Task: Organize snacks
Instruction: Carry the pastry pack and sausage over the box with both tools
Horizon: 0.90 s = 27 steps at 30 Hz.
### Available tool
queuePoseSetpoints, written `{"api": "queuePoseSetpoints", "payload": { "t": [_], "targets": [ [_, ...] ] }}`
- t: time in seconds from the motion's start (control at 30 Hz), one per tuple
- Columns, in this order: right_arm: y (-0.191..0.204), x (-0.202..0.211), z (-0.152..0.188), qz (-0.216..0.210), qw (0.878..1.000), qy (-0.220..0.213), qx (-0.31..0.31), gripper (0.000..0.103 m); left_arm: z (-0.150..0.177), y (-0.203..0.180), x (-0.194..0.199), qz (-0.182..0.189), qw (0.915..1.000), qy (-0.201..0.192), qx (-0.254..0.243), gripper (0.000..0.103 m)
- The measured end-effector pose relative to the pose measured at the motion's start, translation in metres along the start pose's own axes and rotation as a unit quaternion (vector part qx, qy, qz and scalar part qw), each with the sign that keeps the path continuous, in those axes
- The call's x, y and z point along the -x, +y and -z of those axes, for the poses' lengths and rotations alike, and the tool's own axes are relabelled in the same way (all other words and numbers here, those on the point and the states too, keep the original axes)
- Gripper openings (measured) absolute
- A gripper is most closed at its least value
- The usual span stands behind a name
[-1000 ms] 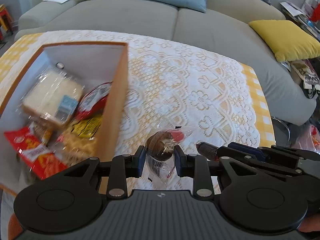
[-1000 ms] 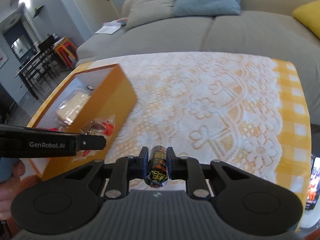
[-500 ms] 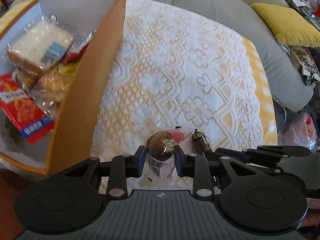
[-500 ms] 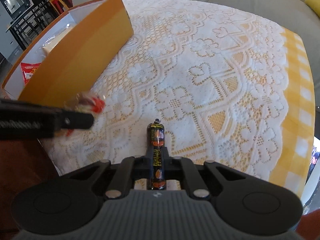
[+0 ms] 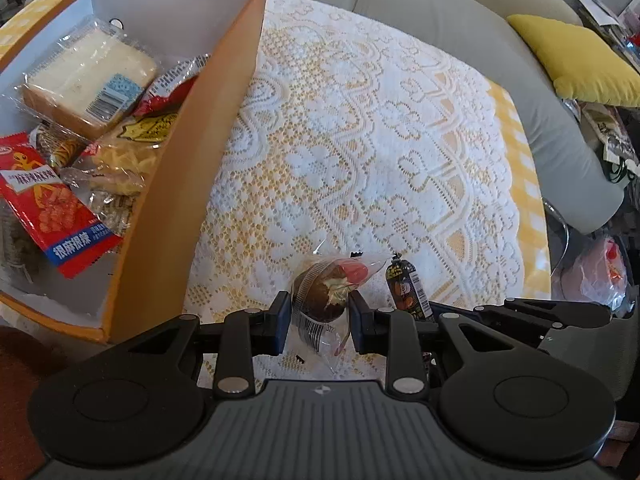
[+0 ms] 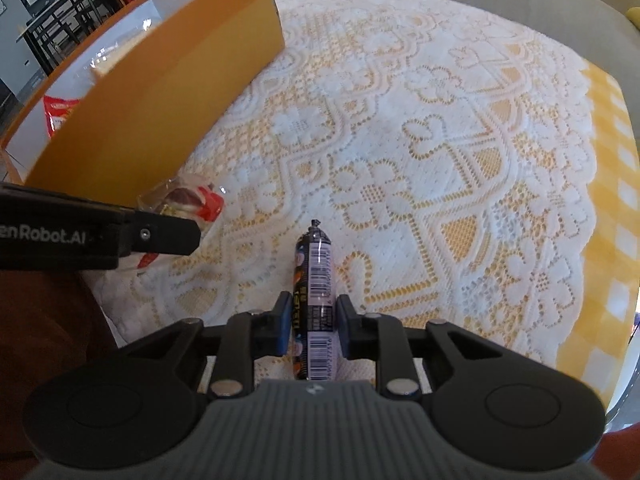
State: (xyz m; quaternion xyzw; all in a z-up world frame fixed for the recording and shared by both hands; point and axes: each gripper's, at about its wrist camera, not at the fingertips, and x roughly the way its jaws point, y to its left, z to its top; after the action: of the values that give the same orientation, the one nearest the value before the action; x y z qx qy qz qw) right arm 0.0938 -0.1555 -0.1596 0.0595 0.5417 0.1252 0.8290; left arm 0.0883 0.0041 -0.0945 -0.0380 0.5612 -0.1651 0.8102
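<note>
My left gripper (image 5: pixel 319 322) is shut on a chocolate muffin in a clear wrapper (image 5: pixel 320 298), low over the lace tablecloth near the front edge. My right gripper (image 6: pixel 313 326) has a dark sausage stick (image 6: pixel 314 292) lying on the cloth between its fingers, which have a small gap to it on each side. The sausage stick (image 5: pixel 406 290) also shows in the left wrist view, just right of the muffin. The orange box (image 5: pixel 192 152) with several snacks inside stands to the left. The muffin (image 6: pixel 188 200) shows in the right wrist view beside the box.
The box (image 6: pixel 160 92) holds wrapped bread (image 5: pixel 88 80), a red packet (image 5: pixel 44 204) and other bags. A grey sofa (image 5: pixel 460 12) with a yellow cushion (image 5: pixel 576 56) lies behind the table. The table's right edge (image 6: pixel 612 240) is near.
Both grippers have come down close to the tablecloth near its front edge. The sausage stick now lies on the cloth and the right jaws have widened around it.
</note>
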Motion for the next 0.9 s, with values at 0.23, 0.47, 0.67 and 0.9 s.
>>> {"api": "queuePoseSetpoints", "payload": {
  "t": [0.23,0.47,0.67,0.9],
  "targets": [
    [0.005,0.03,-0.024,-0.04,0.998,-0.044,-0.026,0.021,-0.015,0.012,0.047,0.022,0.9982,-0.05,0.026,0.034],
    [0.033,0.055,-0.075,-0.09,0.992,-0.083,0.003,0.021,-0.052,0.05,0.088,-0.004,0.9948,-0.084,0.058,0.031],
    [0.076,0.059,-0.13,-0.112,0.986,-0.101,0.075,0.021,-0.085,0.084,0.096,-0.063,0.9915,-0.097,0.059,0.031],
    [0.112,0.024,-0.194,-0.114,0.983,-0.079,0.122,0.021,-0.124,0.123,0.074,-0.049,0.9921,-0.073,0.09,0.031]
  ]
}}
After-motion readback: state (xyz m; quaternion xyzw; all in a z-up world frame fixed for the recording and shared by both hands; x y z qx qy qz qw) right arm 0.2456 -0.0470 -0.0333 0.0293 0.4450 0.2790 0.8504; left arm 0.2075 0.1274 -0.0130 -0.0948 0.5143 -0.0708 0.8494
